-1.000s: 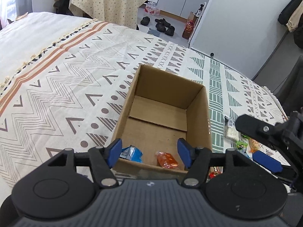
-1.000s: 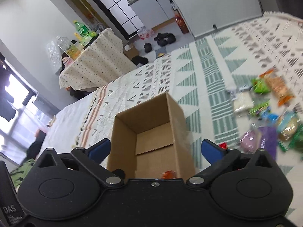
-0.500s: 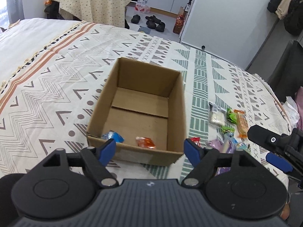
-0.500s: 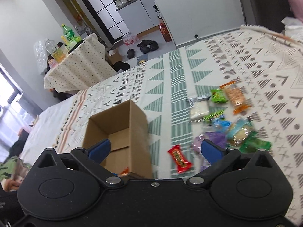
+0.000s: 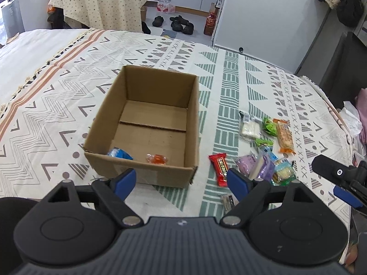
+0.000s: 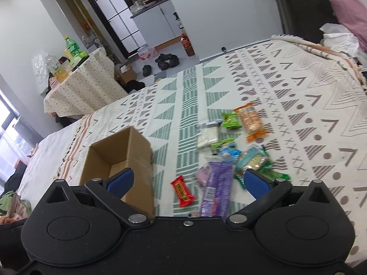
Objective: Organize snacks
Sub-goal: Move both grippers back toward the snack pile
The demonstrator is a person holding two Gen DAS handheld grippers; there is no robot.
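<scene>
My left claw (image 5: 181,181) hangs empty, jaws opening, above the cardboard box (image 5: 146,123) on the bed (image 5: 45,96); my right claw (image 6: 188,181), wide open, overlooks the red snack bar (image 6: 182,191) beside the box.

I see the cardboard box (image 5: 146,128) sitting on the bed (image 5: 45,96), with two small packets (image 5: 119,153) inside it against its near wall. To the box's right, a candy bar (image 5: 219,166) lies just beside it on the bed, and the heap of snacks (image 5: 263,146) spreads further right, toward the bed's right edge. Beyond the bed's far edge, shoes (image 5: 176,21) lie on the floor.
</scene>
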